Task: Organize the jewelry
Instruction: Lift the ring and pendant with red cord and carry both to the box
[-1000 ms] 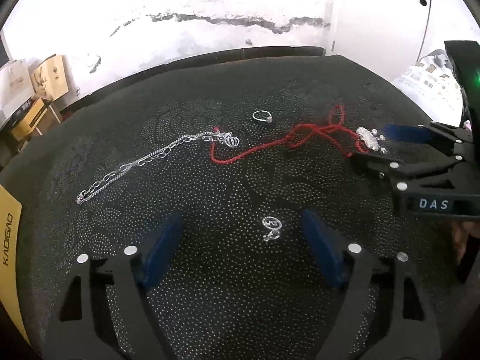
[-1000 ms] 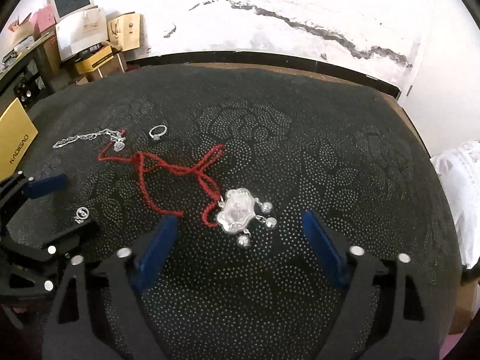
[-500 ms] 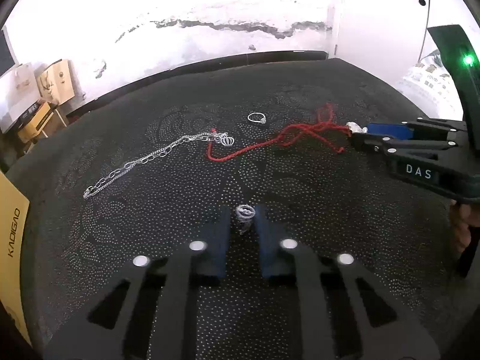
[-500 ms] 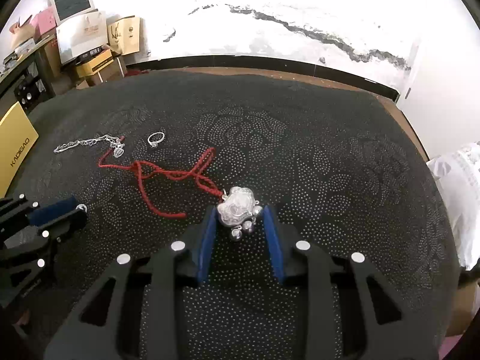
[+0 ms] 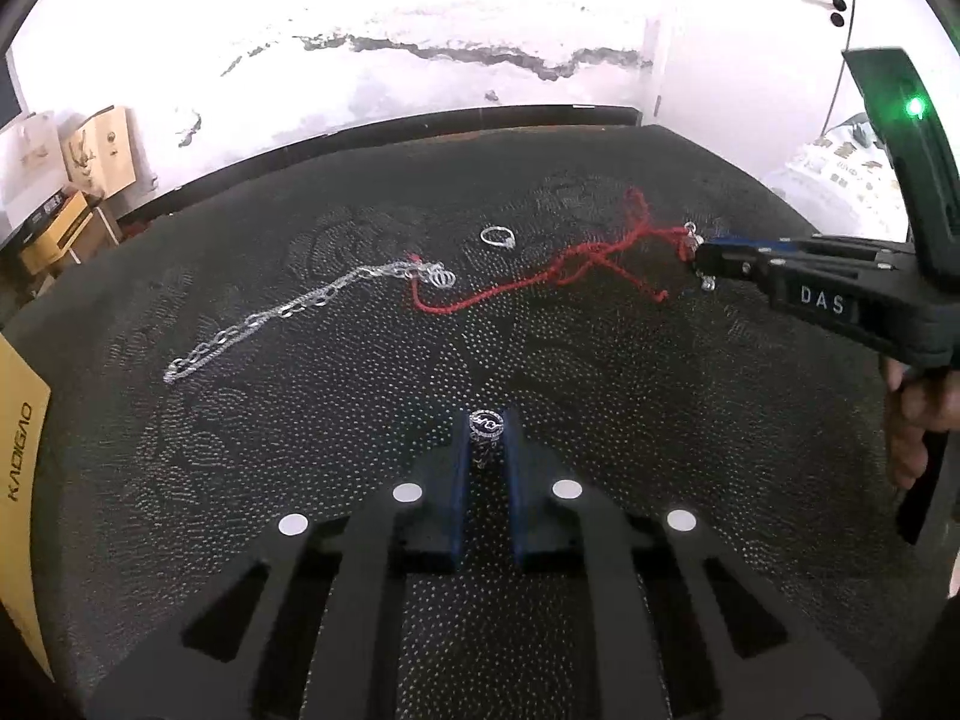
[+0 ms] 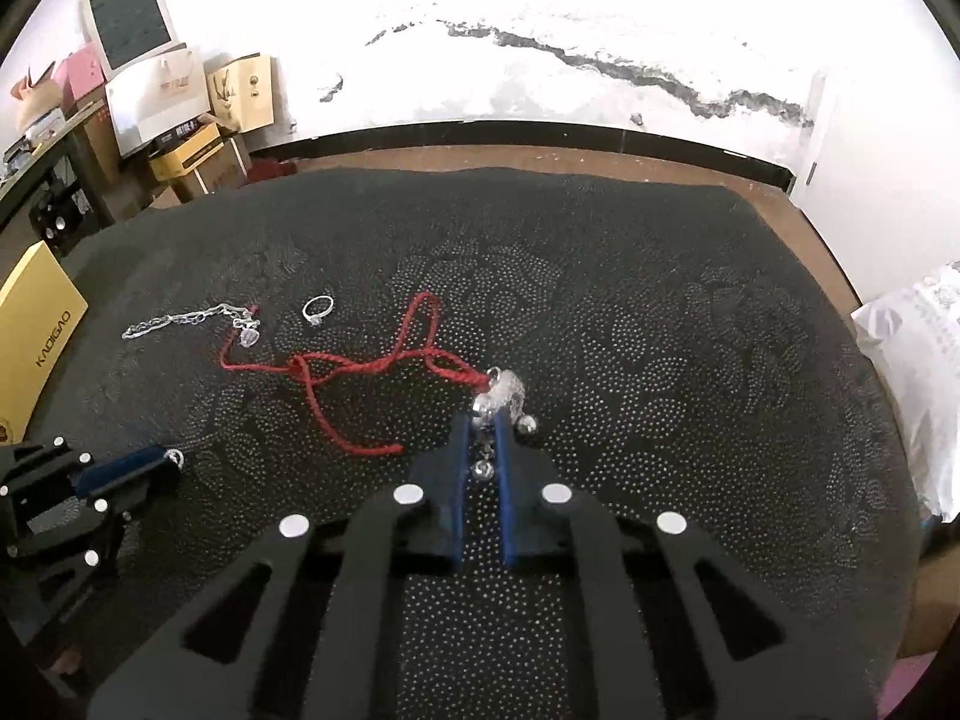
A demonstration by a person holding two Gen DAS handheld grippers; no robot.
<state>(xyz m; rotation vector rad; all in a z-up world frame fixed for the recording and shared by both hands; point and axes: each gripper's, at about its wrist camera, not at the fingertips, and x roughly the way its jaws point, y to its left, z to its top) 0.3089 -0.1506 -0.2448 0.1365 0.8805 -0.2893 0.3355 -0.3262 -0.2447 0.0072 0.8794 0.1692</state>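
Observation:
My left gripper (image 5: 486,429) is shut on a small silver ring (image 5: 486,421) and holds it over the black dotted cloth (image 5: 600,420). My right gripper (image 6: 485,420) is shut on a silver lock pendant (image 6: 504,393) with small bells; its red cord (image 6: 360,366) trails left across the cloth. In the left wrist view the right gripper (image 5: 699,255) is at the right, with the red cord (image 5: 540,282) stretching from it. A silver chain (image 5: 288,312) and another silver ring (image 5: 498,236) lie on the cloth farther back. They also show in the right wrist view: chain (image 6: 180,319), ring (image 6: 317,307).
A yellow box (image 6: 36,336) sits at the cloth's left edge. Cardboard boxes and a monitor (image 6: 129,18) stand by the wall at the far left. A white pillow (image 6: 918,360) lies off the right edge. The cracked white wall is behind.
Both grippers closed from wide open: the left on the small silver ring, the right on the lock pendant. Both have since lifted slightly, and the red cord has been pulled straighter.

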